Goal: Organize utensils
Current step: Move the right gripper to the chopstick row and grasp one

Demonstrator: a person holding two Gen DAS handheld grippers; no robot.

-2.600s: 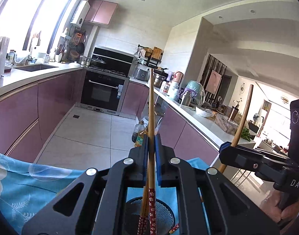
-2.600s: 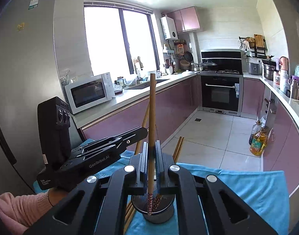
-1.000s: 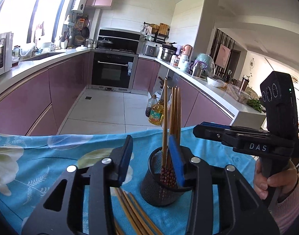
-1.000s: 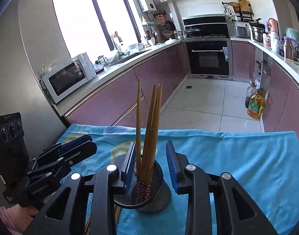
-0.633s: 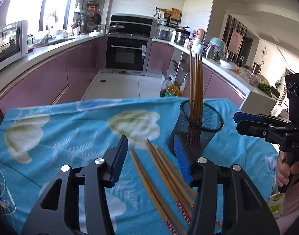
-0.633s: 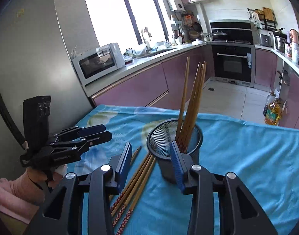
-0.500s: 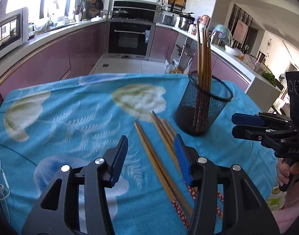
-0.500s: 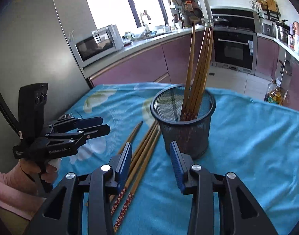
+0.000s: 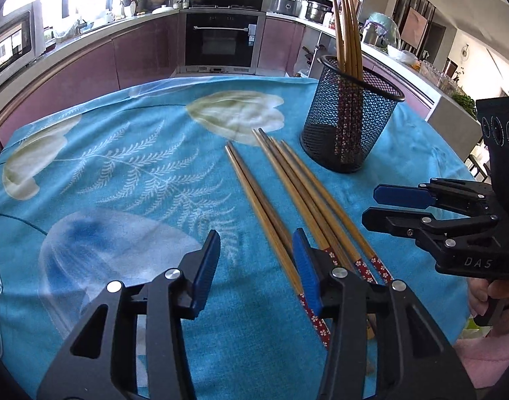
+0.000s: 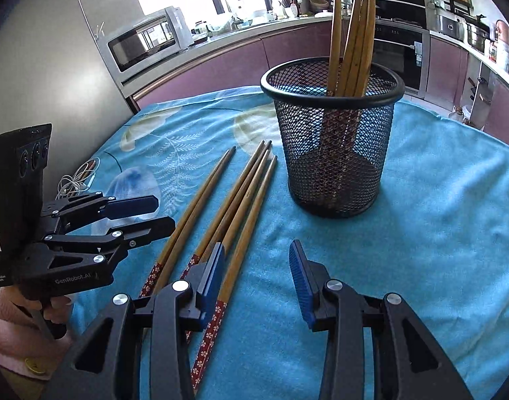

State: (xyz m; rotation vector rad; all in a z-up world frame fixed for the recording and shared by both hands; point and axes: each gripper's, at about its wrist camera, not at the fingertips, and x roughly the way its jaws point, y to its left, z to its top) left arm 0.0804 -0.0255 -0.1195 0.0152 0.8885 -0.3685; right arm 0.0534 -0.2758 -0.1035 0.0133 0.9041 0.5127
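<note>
- Chopsticks (image 10: 349, 30) are seen standing in the black mesh holder (image 10: 334, 153), patterned ends down, leaning against its far rim; 2.6 seconds ago one stick was clamped upright in each gripper above the holder.
- Neither gripper holds a stick now: the left gripper (image 9: 256, 260) is seen with jaws apart and nothing pressed between the pads, and its jaws have just been closing a little.
- The right gripper (image 10: 256, 273) is likewise held apart and empty, its jaws having been opening within the last second.
- Both grippers have been brought down from above the holder and are now pointed at the blue floral cloth (image 9: 121, 173).
- Loose chopsticks (image 9: 288, 200) are laid flat on the cloth just beside the holder, roughly parallel, red patterned ends toward the cameras.
- The left gripper's right finger (image 9: 304, 266) is seen over the patterned ends; whether it touches them cannot be told.
- A white cable (image 10: 74, 180) is seen at the cloth's edge.
</note>
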